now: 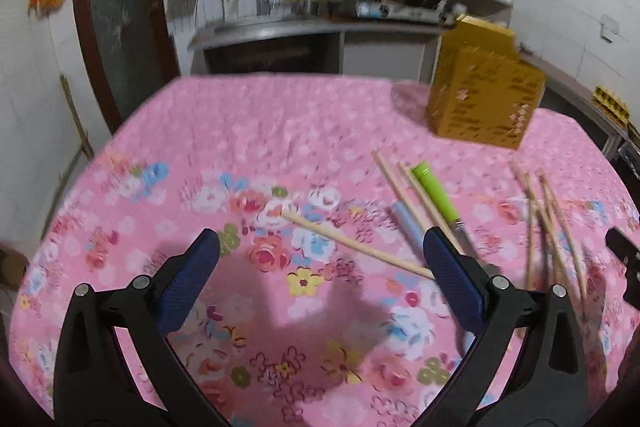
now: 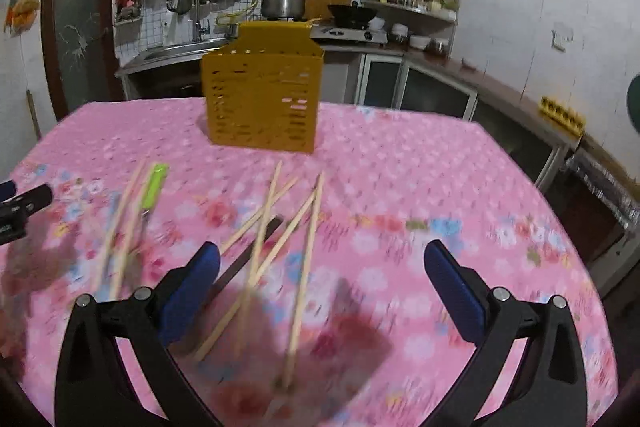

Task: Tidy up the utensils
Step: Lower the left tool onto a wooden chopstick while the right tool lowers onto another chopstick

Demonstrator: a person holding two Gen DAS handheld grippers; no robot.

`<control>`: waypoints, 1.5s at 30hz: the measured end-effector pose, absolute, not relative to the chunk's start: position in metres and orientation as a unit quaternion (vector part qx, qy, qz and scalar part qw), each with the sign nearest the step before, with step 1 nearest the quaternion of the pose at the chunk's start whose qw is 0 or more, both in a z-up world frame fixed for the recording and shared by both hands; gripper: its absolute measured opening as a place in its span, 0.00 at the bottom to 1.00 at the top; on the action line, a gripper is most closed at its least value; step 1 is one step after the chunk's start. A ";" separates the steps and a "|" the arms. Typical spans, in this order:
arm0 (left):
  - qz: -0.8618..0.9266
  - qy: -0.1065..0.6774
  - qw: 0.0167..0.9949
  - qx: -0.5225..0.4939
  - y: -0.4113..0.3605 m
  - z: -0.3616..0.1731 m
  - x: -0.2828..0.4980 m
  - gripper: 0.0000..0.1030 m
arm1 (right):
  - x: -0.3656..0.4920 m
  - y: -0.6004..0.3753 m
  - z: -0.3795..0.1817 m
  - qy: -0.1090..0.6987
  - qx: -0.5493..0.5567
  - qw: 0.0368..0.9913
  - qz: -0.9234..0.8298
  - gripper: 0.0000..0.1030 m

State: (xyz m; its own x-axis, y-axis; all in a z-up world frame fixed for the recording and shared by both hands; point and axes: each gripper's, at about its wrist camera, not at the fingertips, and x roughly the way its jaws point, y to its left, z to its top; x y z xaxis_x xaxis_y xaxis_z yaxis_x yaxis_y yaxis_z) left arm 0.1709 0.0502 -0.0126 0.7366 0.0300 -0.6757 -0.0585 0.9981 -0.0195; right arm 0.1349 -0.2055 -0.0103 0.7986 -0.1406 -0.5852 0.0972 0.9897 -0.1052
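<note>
A yellow perforated utensil holder (image 1: 484,95) (image 2: 262,99) stands upright at the far side of the pink floral table. My left gripper (image 1: 320,247) is open and empty above the cloth; one wooden chopstick (image 1: 356,247) lies between its fingers. Beside its right finger lie two more chopsticks (image 1: 404,187), a green-handled knife (image 1: 436,193) and a pale blue handle (image 1: 406,223). My right gripper (image 2: 322,255) is open and empty over a crossed pile of several chopsticks (image 2: 280,247) and a dark utensil (image 2: 248,259). The same pile shows in the left wrist view (image 1: 552,223).
The pink floral tablecloth (image 1: 240,131) (image 2: 420,187) covers the table. Behind it are a kitchen counter with a sink (image 2: 176,47), a pot (image 2: 282,3), a wok (image 2: 352,13) and shelves. A dark door (image 1: 116,7) stands at the left.
</note>
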 end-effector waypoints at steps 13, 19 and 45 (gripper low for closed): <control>0.019 0.465 0.883 -0.064 0.067 -0.058 0.213 0.74 | 0.211 -0.234 -0.057 0.395 -0.009 0.916 -0.072 0.76; 0.023 0.472 0.878 -0.073 0.071 -0.059 0.229 0.71 | 0.229 -0.237 -0.063 0.415 0.002 0.907 -0.067 0.72; 0.027 0.536 0.840 -0.081 0.077 -0.057 0.264 0.33 | 0.250 -0.241 -0.065 0.422 0.009 0.905 -0.057 0.43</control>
